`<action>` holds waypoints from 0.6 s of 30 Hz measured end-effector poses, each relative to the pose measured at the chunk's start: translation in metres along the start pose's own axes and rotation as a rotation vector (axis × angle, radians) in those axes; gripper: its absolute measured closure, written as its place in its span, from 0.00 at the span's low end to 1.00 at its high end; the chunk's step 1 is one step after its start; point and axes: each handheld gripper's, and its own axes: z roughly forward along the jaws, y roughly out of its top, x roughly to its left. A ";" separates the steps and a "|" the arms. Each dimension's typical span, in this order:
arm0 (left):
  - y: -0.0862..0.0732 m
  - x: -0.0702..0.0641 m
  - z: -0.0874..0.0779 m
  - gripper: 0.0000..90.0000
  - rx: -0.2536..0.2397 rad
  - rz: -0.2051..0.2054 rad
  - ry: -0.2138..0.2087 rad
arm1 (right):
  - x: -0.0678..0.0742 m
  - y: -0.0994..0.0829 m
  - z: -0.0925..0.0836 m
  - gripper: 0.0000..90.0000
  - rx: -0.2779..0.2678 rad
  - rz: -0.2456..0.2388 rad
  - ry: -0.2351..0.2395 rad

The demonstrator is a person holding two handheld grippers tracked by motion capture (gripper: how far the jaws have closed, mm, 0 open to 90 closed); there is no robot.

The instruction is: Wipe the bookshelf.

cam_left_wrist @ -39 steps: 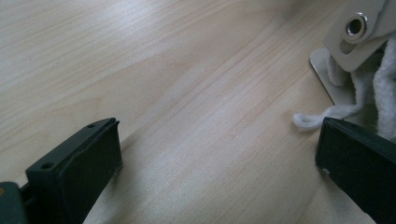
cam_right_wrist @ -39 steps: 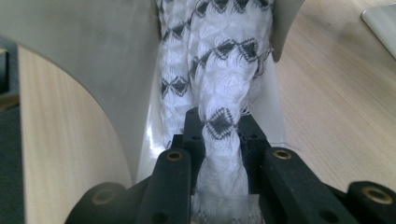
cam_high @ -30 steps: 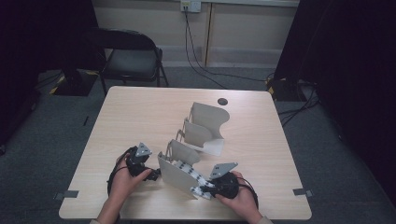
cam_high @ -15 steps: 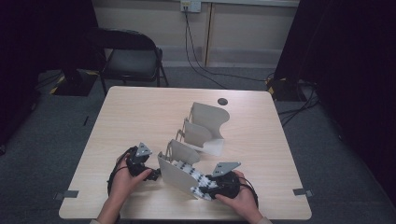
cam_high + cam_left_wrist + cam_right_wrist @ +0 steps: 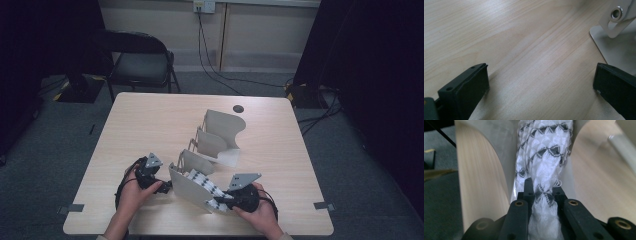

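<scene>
1. The right tool (image 5: 226, 199) has just been closing its jaws, and in the right gripper view they are clamped narrow on a white cloth with black zigzag trim (image 5: 544, 175). The cloth is bunched between the pads (image 5: 528, 187).

2. In the high view that cloth (image 5: 205, 184) lies draped over the nearest panel of a grey metal rack (image 5: 187, 187), at about 6 o'clock on the surface (image 5: 150, 125). Its lower end runs into the right tool at roughly 5 o'clock.

3. The left tool (image 5: 165, 187) sits at about 7 o'clock, just beside the rack's near-left corner. In the left gripper view its jaws stand wide with nothing between them, above bare wood, and the rack's base plate (image 5: 616, 47) shows at 2 o'clock of that view.

4. Judged step: the cloth has been grasped at its near end, ready to be drawn along or off the rack.

5. The next move likely calls for a steady pull toward 6 o'clock, keeping the pinch firm so the loose weave does not slip. The left tool may need to brace the light rack, which could slide or tip.
</scene>
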 end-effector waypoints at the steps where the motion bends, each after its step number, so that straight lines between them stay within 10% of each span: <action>1: 0.000 0.000 0.000 0.00 0.000 0.000 0.000 | 0.000 0.003 -0.003 0.90 -0.012 -0.001 -0.005; 10: 0.000 0.000 0.000 0.00 0.002 0.007 0.002 | -0.010 0.046 -0.039 0.90 -0.171 0.021 -0.026; 18: 0.000 0.000 0.000 0.00 0.001 0.003 0.001 | -0.016 0.040 -0.018 0.90 -0.076 0.061 -0.039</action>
